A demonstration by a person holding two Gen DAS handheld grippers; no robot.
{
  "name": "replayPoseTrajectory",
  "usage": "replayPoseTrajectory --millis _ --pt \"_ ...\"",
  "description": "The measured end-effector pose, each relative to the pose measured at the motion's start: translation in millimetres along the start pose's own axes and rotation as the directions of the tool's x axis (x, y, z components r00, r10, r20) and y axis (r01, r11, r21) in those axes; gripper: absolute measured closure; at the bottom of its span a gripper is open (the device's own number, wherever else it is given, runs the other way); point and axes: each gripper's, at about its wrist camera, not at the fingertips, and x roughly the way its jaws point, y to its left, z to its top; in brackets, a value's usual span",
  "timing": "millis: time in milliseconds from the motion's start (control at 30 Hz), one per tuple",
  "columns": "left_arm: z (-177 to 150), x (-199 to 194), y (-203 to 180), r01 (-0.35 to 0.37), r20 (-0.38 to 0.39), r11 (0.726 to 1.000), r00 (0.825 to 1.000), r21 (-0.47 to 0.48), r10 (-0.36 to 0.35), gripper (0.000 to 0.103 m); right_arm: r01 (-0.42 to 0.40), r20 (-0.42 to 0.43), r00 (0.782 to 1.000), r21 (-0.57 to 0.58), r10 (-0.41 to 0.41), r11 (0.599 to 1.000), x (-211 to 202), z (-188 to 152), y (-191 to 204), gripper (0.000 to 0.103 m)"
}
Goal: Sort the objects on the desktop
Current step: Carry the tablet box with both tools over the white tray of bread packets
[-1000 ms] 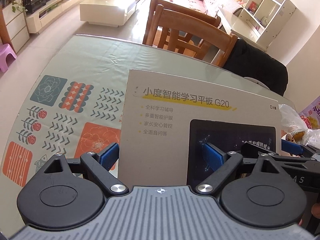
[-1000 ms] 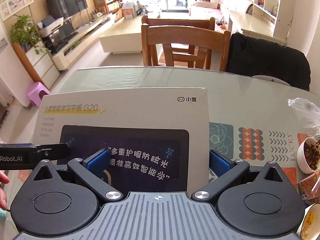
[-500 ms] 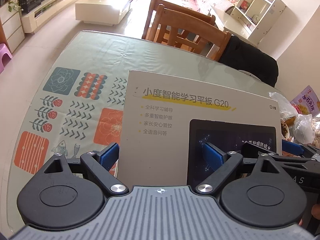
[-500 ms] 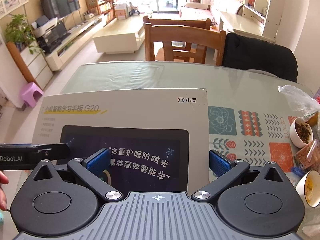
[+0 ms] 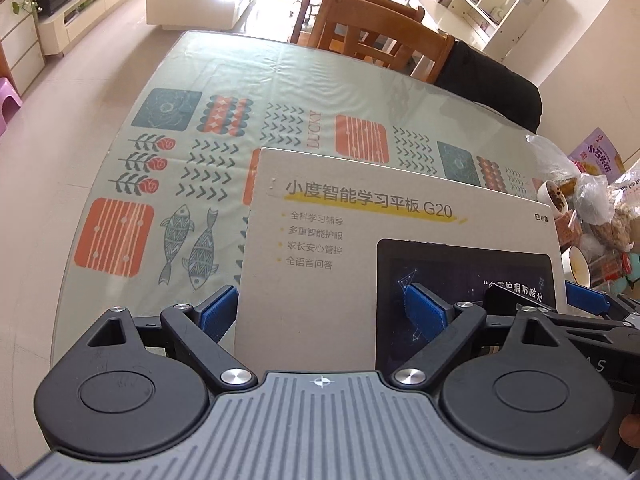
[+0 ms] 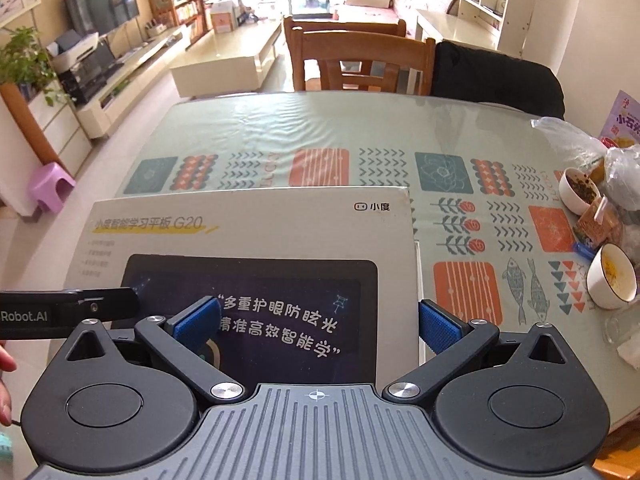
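— Which step is this?

— Carrying, I'd judge. The flat grey cardboard tablet box with yellow-underlined print (image 5: 400, 264) sits between both tools, apparently lifted above the glass-topped table with the patterned green cloth (image 5: 224, 92). The left gripper (image 5: 320, 312) has one blue pad (image 5: 218, 312) at the box's left edge and the other over its printed face, so whether it truly clamps I cannot tell. The right gripper (image 6: 320, 322) is the same: one pad on the dark screen picture, one against the right edge.

— Next move?

— Probably choosing a landing spot and lowering the box level, both tools together. The bare cloth ahead looks suitable.

— Anything to avoid?

— The white bowls of food (image 6: 612, 282) and plastic bags (image 6: 624, 168) crowd the table's right side. Wooden chairs (image 6: 360, 60) stand beyond, then a bright living room.
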Motion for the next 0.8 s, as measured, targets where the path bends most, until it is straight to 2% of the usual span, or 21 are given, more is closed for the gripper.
replayPoseTrajectory --millis 300,800 --pt "-43.1 -10.6 1.0 0.025 -0.031 1.000 0.999 0.010 -0.024 0.000 0.027 -0.022 0.999 0.014 -0.026 1.000 -20.6 -40.1 -0.6 0.000" --pt "-131.1 -30.5 -33.5 -0.008 -0.073 1.000 0.997 -0.021 0.006 0.000 0.007 -0.075 0.997 -0.001 -0.008 1.000 -60.0 -116.2 -32.1 0.000"
